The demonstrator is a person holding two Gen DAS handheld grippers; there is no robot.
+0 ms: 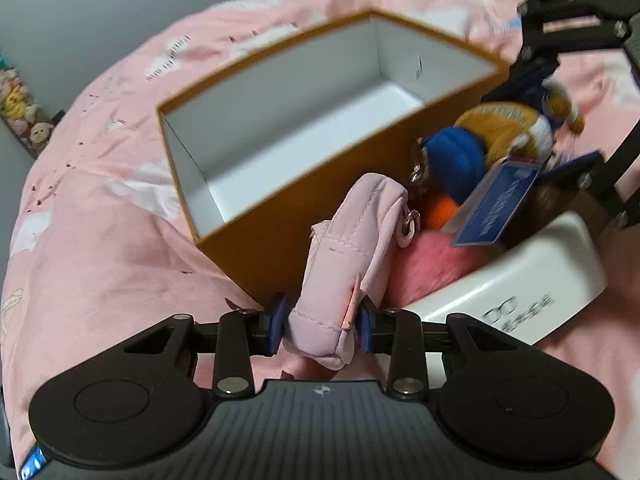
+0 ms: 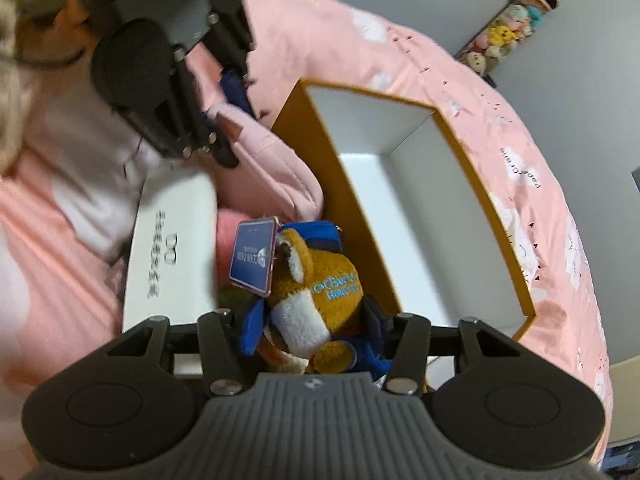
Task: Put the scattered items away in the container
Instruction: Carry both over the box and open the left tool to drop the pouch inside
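An open orange box (image 1: 256,240) with a white, empty inside stands on the pink bed; it also shows in the right wrist view (image 2: 296,136). My left gripper (image 1: 322,326) is shut on a pale pink pouch (image 1: 352,240), held beside the box's near corner. My right gripper (image 2: 314,330) is shut on a brown plush toy (image 2: 320,280) with a blue hat and a blue tag (image 2: 252,256), held next to the box's outer wall. In the left wrist view the plush toy (image 1: 504,124) and right gripper (image 1: 560,100) are at the right. The pouch (image 2: 272,160) also shows in the right wrist view.
A white case (image 1: 516,280) with printed letters lies by the box, also in the right wrist view (image 2: 172,248). A pink fluffy thing (image 1: 436,256) lies between case and box. A shelf of small plush toys (image 2: 508,36) stands by the grey wall. The bedspread (image 1: 100,260) is rumpled.
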